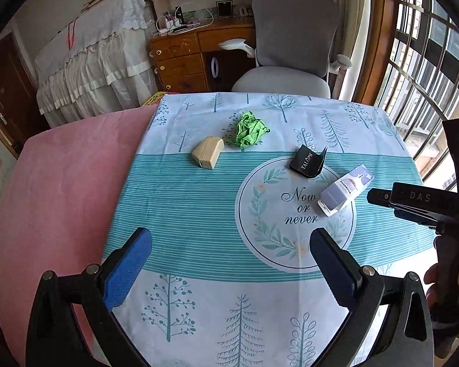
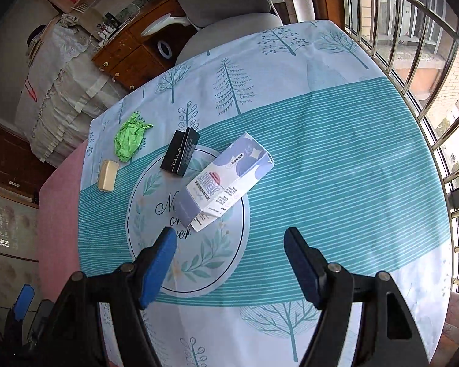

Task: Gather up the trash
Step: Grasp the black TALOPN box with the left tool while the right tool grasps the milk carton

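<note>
Several pieces of trash lie on the tablecloth: a crumpled green wrapper, a beige box, a black folded carton and a lilac-and-white carton. My left gripper is open and empty above the near part of the cloth. My right gripper is open and empty, just short of the lilac carton's near end. Seen from the left wrist view, the right gripper's body is at the right edge.
A pink surface lies left of the cloth. A grey office chair stands behind the table, a wooden desk and a cloth-covered piece of furniture farther back. A barred window runs along the right.
</note>
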Available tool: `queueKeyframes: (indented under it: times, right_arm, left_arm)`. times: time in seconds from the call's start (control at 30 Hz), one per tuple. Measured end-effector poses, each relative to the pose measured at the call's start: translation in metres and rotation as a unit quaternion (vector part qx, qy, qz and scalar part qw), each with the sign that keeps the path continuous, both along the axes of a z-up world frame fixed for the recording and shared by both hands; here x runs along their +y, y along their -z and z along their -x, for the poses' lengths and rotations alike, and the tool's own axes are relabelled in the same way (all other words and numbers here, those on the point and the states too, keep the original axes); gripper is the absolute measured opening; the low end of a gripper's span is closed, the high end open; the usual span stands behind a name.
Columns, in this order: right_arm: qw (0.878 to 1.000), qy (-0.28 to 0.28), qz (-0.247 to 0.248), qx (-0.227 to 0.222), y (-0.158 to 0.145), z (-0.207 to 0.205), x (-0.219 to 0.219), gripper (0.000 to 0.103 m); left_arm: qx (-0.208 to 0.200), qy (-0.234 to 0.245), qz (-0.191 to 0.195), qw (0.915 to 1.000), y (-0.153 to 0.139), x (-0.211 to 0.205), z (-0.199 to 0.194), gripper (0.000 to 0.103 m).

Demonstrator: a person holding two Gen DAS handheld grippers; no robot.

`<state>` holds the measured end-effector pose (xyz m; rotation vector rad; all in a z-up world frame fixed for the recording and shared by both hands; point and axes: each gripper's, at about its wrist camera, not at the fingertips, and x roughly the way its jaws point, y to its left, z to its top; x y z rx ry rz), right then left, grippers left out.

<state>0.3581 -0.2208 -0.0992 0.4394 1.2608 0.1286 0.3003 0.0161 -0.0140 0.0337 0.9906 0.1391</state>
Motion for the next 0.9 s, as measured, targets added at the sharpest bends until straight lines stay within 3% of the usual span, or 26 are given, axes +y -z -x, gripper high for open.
queueKeyframes:
  times: [0.13,0.3,0.37,0.43,0.47,0.5,0.7,0.9]
  right_arm:
    - [0.999,0.004,-0.025,0.039,0.026,-0.046,0.002,0.073]
    - [0.996,0.016,-0.024,0.08,0.052,-0.079,0.007,0.075]
    - [0.998,0.006,-0.01,0.064,0.05,-0.086,0.013,0.075]
    - [0.998,-0.023,0.028,0.059,0.049,-0.091,0.022,0.067]
    - [0.997,-0.04,0.042,0.05,0.047,-0.092,0.025,0.053]
    - [0.997,-0.056,0.041,0.042,0.046,-0.094,0.026,0.047]
    - [0.995,-0.091,0.027,0.014,0.04,-0.1,0.003,0.036]
    - [0.997,-0.075,-0.006,0.017,0.041,-0.106,-0.032,0.036]
  left_arm:
    - [0.023,-0.008,-0.008,0.9997,0.019,-0.016,-0.033,0.102]
    - [0.045,-0.014,-0.015,0.9988,0.033,-0.025,-0.06,0.102]
    - [0.051,-0.015,-0.016,0.9984,0.037,-0.028,-0.068,0.102]
    - [0.057,-0.013,-0.018,0.9981,0.04,-0.032,-0.077,0.102]
    - [0.059,-0.011,-0.018,0.998,0.041,-0.034,-0.081,0.102]
    - [0.061,-0.008,-0.017,0.9979,0.043,-0.036,-0.086,0.102]
    - [0.092,0.033,0.002,0.9952,0.061,-0.057,-0.119,0.102]
    - [0.151,0.076,0.05,0.9844,0.093,-0.077,-0.168,0.102]
